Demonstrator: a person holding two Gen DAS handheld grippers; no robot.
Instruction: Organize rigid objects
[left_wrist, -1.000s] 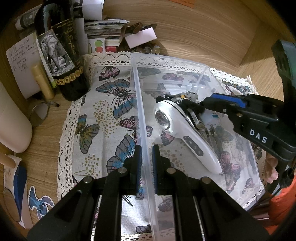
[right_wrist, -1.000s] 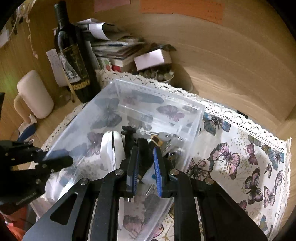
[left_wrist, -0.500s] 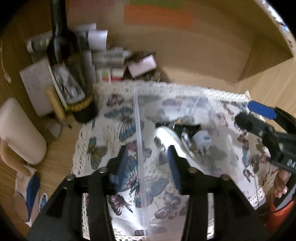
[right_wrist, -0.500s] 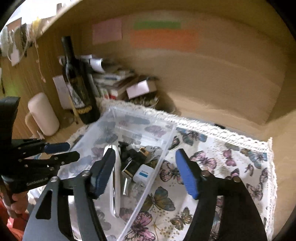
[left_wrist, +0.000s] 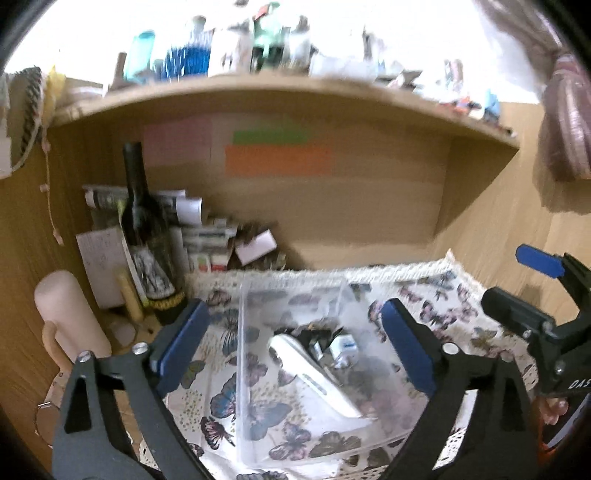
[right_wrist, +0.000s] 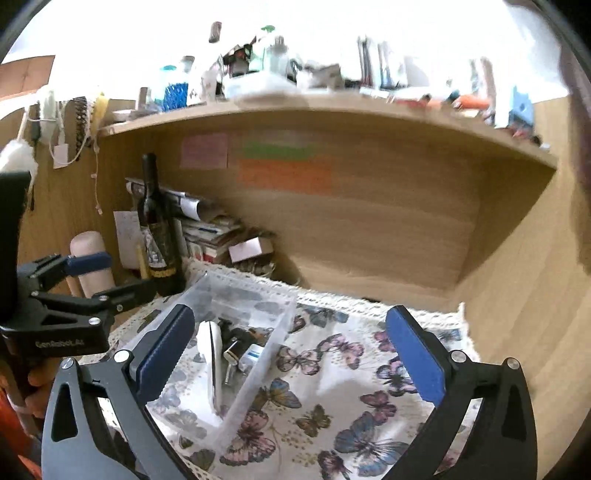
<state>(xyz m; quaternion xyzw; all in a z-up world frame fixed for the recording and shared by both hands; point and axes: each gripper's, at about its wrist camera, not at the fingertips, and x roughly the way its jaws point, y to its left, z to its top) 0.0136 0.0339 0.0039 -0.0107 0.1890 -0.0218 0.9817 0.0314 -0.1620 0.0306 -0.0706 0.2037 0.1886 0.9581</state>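
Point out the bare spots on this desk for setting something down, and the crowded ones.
Free: the butterfly cloth right of the clear bin, up to the alcove's right wall, and the strip behind it. Crowded: the back left corner, with the wine bottle, paper stack and pale mug.

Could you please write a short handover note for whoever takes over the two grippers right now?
Left gripper: open, its fingers have just been spreading, nothing between them.
Right gripper: open likewise, just released, holding nothing.
Clear plastic storage box sits on the butterfly-print cloth, in front of the dark wine bottle.
Inside it: a white oblong handheld device, a small white-and-blue adapter and some dark small items I cannot identify.
Done: the box holds these things and is let go.
Left: I see nothing loose on the cloth; check the cluttered back corner.
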